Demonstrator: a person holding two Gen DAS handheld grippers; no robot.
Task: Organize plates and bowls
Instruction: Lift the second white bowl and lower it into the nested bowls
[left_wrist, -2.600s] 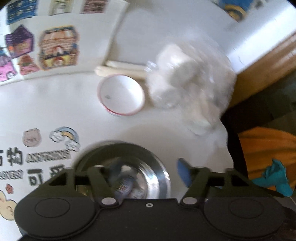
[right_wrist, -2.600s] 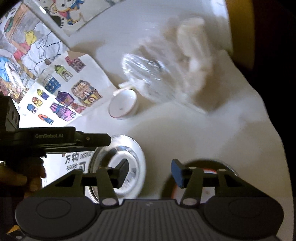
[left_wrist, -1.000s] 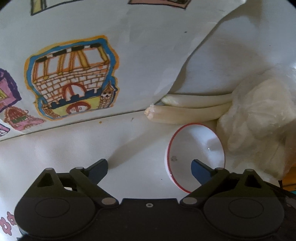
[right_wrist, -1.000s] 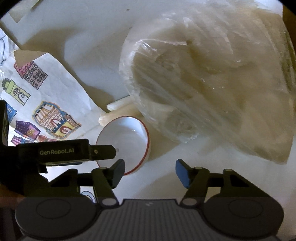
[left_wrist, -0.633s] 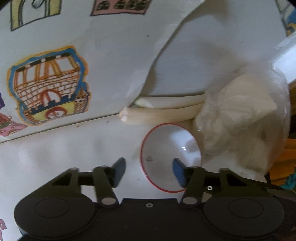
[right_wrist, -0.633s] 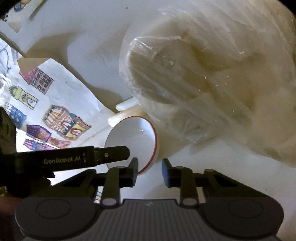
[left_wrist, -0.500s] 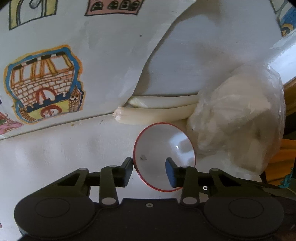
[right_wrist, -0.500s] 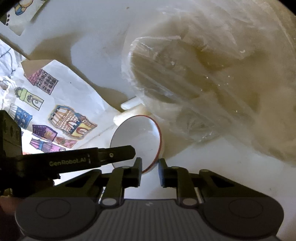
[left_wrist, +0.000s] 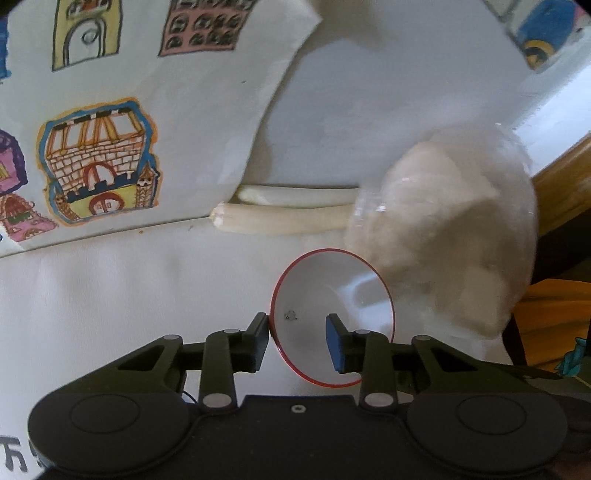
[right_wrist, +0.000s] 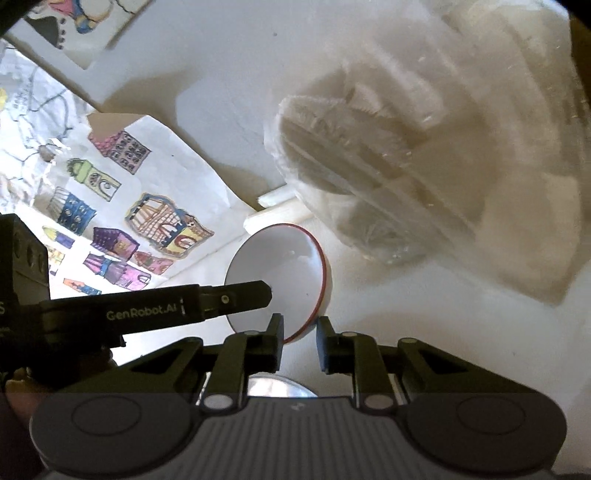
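Bowl (left_wrist: 332, 295), small, white and glossy with a thin red rim, sits tilted between both grippers on a white table (left_wrist: 110, 295). Left gripper (left_wrist: 297, 338) straddles its rim, one finger outside, one inside; whether they pinch is unclear. Right gripper (right_wrist: 300, 341) stands narrowly parted at the rim's near edge; contact is unclear. "GenRobot.AI" reads on the left gripper. Beyond lie pale rolled sticks (left_wrist: 280, 218), a crinkly clear plastic bag (right_wrist: 424, 166) with blurred contents, and house drawings (left_wrist: 99, 155).
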